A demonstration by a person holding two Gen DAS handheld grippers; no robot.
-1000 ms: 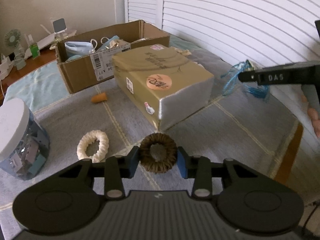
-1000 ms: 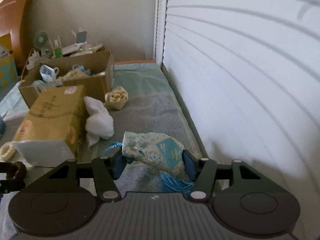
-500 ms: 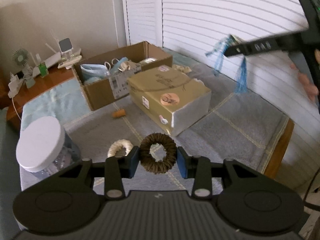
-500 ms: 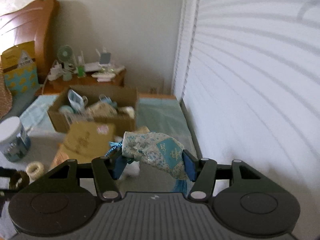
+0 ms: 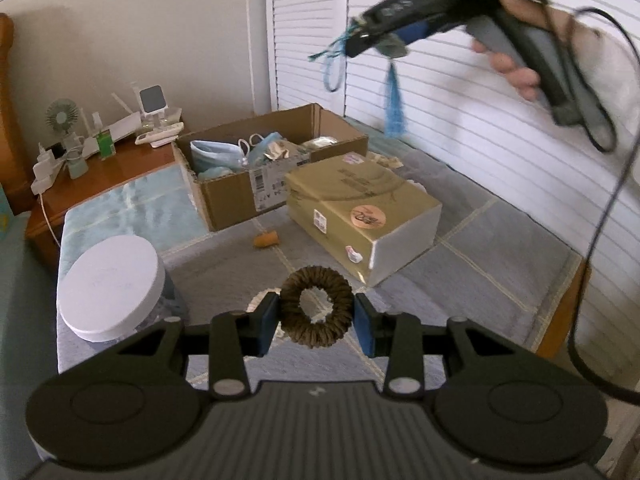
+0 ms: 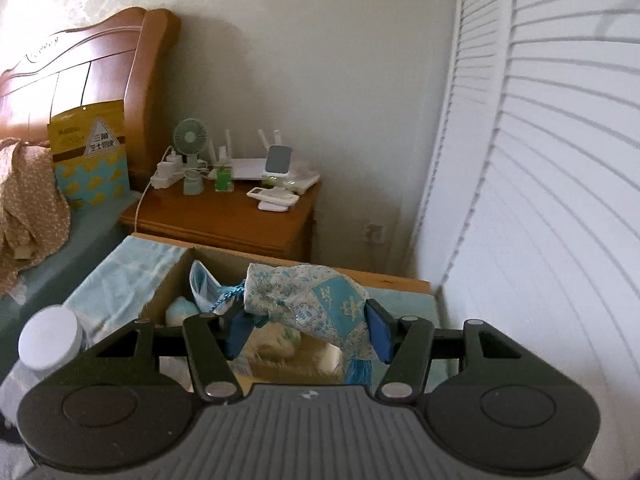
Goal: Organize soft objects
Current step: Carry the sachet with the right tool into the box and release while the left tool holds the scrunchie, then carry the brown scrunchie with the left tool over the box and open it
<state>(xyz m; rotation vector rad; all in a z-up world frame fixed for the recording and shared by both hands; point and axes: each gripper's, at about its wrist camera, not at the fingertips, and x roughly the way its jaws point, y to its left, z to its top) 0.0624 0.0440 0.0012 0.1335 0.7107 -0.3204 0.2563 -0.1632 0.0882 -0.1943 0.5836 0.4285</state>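
Observation:
My left gripper (image 5: 316, 322) is shut on a dark brown knitted scrunchie (image 5: 316, 312), lifted above the grey bedspread. My right gripper (image 6: 306, 332) is shut on a blue-and-cream patterned fabric pouch (image 6: 312, 308) with blue cords and a tassel (image 6: 358, 370). In the left wrist view that right gripper (image 5: 360, 38) is high in the air, held by a hand (image 5: 516, 68), with the tassel (image 5: 394, 108) dangling. Below and behind stands an open cardboard box (image 5: 240, 196) holding face masks and other soft items. In the right wrist view the box (image 6: 172, 292) lies under the pouch.
A closed gold-coloured carton (image 5: 360, 212) lies beside the open box. A white-lidded jar (image 5: 108, 280) stands at the left, a small orange object (image 5: 267, 239) on the bedspread. A wooden nightstand (image 6: 224, 220) carries a fan and chargers. Louvred doors (image 5: 460, 140) line the right side.
My right gripper rose high off the bed with the pouch and swung towards the open box. My left gripper lifted the brown scrunchie; the cream scrunchie dropped behind it.

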